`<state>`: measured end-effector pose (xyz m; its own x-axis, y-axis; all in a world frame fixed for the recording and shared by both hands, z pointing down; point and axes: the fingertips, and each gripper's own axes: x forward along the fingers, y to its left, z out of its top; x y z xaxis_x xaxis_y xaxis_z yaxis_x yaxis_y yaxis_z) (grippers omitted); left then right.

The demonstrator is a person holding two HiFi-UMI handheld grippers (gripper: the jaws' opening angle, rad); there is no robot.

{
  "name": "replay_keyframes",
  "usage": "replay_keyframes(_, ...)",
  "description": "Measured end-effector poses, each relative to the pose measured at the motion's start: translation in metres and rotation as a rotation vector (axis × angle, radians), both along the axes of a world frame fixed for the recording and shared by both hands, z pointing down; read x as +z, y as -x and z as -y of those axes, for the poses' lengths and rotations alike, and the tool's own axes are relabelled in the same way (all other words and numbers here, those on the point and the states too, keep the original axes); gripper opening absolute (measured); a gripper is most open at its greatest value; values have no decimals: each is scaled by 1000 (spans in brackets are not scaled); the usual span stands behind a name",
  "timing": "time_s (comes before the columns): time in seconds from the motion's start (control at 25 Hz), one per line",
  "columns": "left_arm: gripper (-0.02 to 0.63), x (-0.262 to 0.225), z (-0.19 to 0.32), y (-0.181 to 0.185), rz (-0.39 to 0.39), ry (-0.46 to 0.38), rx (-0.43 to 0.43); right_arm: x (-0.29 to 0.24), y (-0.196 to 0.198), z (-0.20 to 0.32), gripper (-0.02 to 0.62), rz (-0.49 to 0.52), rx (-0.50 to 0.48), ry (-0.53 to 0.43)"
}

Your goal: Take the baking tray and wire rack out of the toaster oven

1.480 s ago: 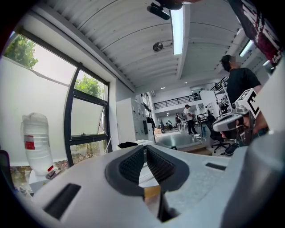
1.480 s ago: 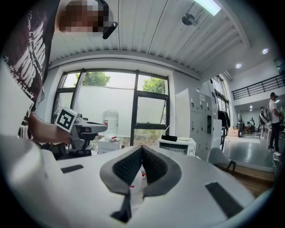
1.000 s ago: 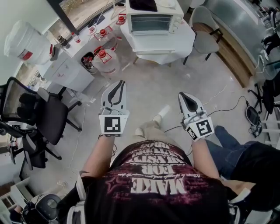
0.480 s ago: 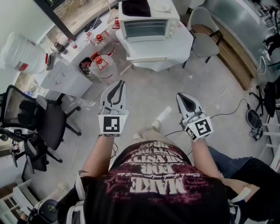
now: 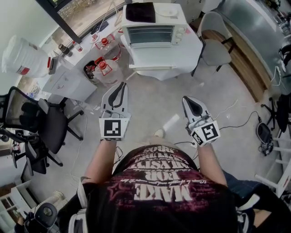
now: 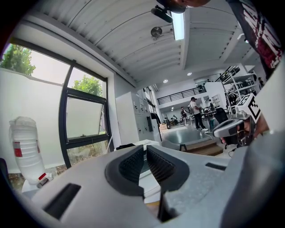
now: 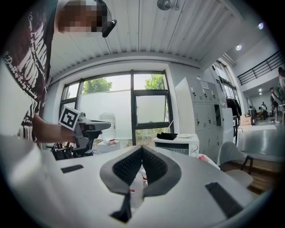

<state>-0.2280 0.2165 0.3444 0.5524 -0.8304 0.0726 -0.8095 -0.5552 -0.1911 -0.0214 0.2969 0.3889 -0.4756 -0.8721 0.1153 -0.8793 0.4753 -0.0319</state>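
Observation:
The white toaster oven [image 5: 152, 32] stands on a white table [image 5: 177, 52] at the top of the head view, with its glass door closed. The baking tray and wire rack are not visible from here. A black cloth [image 5: 140, 12] and a white plate [image 5: 169, 10] lie on the oven's top. My left gripper [image 5: 122, 84] and right gripper [image 5: 187, 99] are held level over the floor, well short of the table, and both point at the oven. In the right gripper view the oven [image 7: 176, 144] shows beyond the right gripper [image 7: 142, 148], whose pads meet on nothing. The left gripper [image 6: 145, 149] also looks shut and empty.
A grey chair [image 5: 214, 38] stands to the right of the table. Water jugs with red caps [image 5: 107, 68] sit on the floor to the left of it. A black office chair [image 5: 41, 120] is at the far left. Cables [image 5: 236, 113] trail across the floor on the right.
The oven and table have come lower and nearer in the head view as the person walks toward them. Both grippers stay side by side, jaws unchanged.

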Motion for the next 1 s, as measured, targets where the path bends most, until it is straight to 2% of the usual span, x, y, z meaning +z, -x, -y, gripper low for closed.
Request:
replay_keyframes(0.36, 25, -10, 13, -6, -13, -8, -69, 4, -34, 13, 3, 18, -10, 9)
replay_keyframes(0.6, 25, -8, 10, -15, -18, -6, -75, 7, -45, 20, 3, 27, -5, 0)
replay_keyframes(0.76, 25, -6, 8, -12, -2, -6, -67, 7, -41, 24, 3, 32, -3, -3)
replay_keyframes(1.0, 25, -2, 22, -8, -19, 3, -53, 10, -32, 37, 3, 39, 2, -5)
